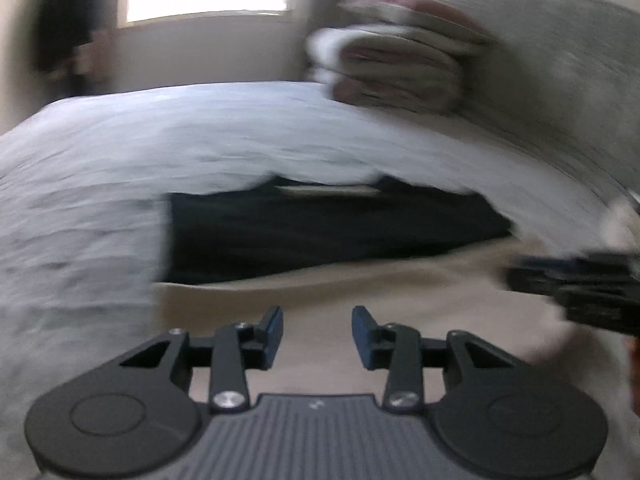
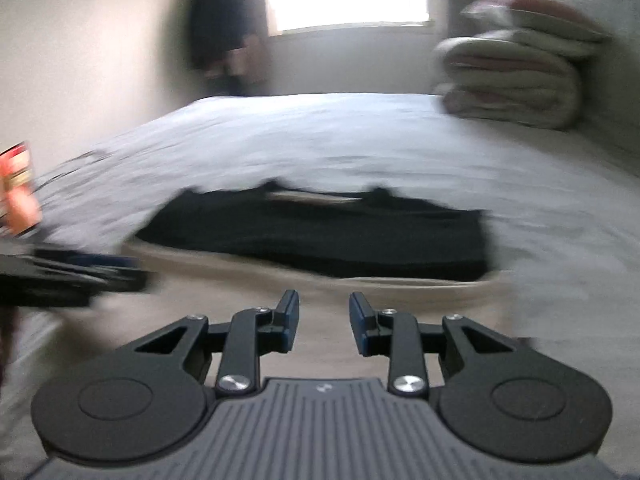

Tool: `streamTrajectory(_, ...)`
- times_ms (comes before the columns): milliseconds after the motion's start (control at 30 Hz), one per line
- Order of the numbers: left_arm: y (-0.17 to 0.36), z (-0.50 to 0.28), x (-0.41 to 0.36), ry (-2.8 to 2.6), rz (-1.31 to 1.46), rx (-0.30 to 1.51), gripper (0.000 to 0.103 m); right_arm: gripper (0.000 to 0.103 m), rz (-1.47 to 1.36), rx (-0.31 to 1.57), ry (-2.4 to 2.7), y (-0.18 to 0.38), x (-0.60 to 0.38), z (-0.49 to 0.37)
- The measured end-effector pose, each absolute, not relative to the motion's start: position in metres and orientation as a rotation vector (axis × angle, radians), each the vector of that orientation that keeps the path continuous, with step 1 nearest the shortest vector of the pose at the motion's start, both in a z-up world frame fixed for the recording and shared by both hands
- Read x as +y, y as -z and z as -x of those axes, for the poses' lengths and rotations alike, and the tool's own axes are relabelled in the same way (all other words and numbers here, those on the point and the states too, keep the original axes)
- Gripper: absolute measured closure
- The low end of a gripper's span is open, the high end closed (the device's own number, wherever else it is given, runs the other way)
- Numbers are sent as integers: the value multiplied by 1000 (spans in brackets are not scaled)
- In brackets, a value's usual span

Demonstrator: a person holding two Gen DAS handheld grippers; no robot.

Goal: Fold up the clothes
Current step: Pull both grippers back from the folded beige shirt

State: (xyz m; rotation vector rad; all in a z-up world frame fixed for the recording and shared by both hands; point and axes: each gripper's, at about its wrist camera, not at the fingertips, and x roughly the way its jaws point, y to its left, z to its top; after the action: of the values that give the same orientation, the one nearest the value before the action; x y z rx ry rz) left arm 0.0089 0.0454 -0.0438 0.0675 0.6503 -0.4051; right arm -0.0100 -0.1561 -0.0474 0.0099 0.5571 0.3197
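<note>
Both hand-held grippers, left (image 1: 317,330) and right (image 2: 324,318), gape empty above beige garment (image 1: 400,300); only right view shows red packet (image 2: 16,176)

Both views smeared by motion blur — edges of everything soft.

Black folded garment (image 1: 328,232) on the white bedsheet (image 1: 200,140): seams, collar and type unreadable; a pale strip at its far edge can't be identified.

Tan cloth (image 2: 320,292) in the foreground: its near part hidden under the gripper bodies, its extent cut by the lower frame edge.

Stack of folded cream-and-maroon bedding (image 2: 516,80): layers blur together, count uncertain.

Dark shape beside the bright window (image 2: 224,28) — unidentifiable.

Red-and-orange object (image 2: 18,188) cut by the left frame edge, blurred beyond recognition.
</note>
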Motion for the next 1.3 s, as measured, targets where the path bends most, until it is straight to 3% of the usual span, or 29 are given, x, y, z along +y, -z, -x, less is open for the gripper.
streamTrajectory(267, 64, 11, 43, 516, -220, 686, 60, 71, 210, 613, -427, 80, -130, 36)
streamTrajectory(500, 66, 29, 100, 567, -183, 674, 60, 72, 137, 628, -450, 75, -189, 60)
streamTrajectory(633, 60, 34, 107, 605, -125, 661, 56, 61, 108, 645, -445, 71, -200, 75)
streamTrajectory(933, 53, 30, 85, 601, -116, 623, 48, 61, 105, 523, -337, 55, -182, 61)
streamTrajectory(1300, 75, 37, 119, 571, -194, 615, 48, 68, -3, 604, -268, 80, -250, 60)
